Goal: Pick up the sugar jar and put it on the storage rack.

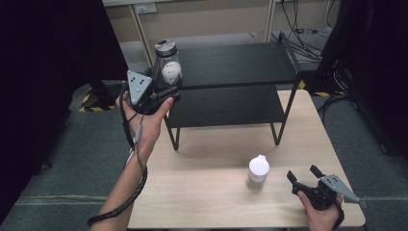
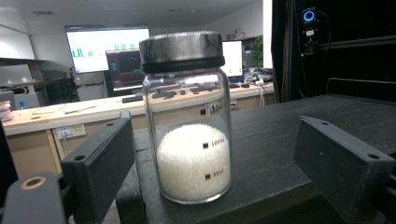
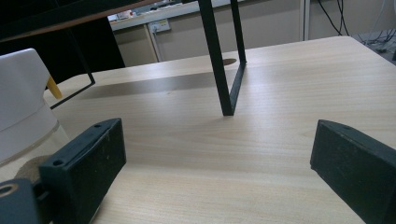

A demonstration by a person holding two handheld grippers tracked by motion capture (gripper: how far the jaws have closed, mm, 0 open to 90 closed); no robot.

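Observation:
A clear glass jar (image 1: 167,63) with a black lid stands on the top board of a black shelf (image 1: 240,62), near its front left corner. White granules fill its lower part (image 2: 194,163). My left gripper (image 1: 169,92) is open just in front of the jar. In the left gripper view its jaws flank the jar with gaps on both sides, and the fingers (image 2: 100,163) do not touch the glass. My right gripper (image 1: 303,174) is open low over the wooden table, with nothing between its fingers (image 3: 86,163). A small white-capped container (image 1: 259,168) stands just left of it.
The black two-level shelf stands across the back of the wooden table (image 1: 216,202). Its thin front right leg (image 3: 224,70) rises ahead of the right gripper. The white container (image 3: 18,107) sits close beside the right gripper's left jaw. Dark screens and cables border the table.

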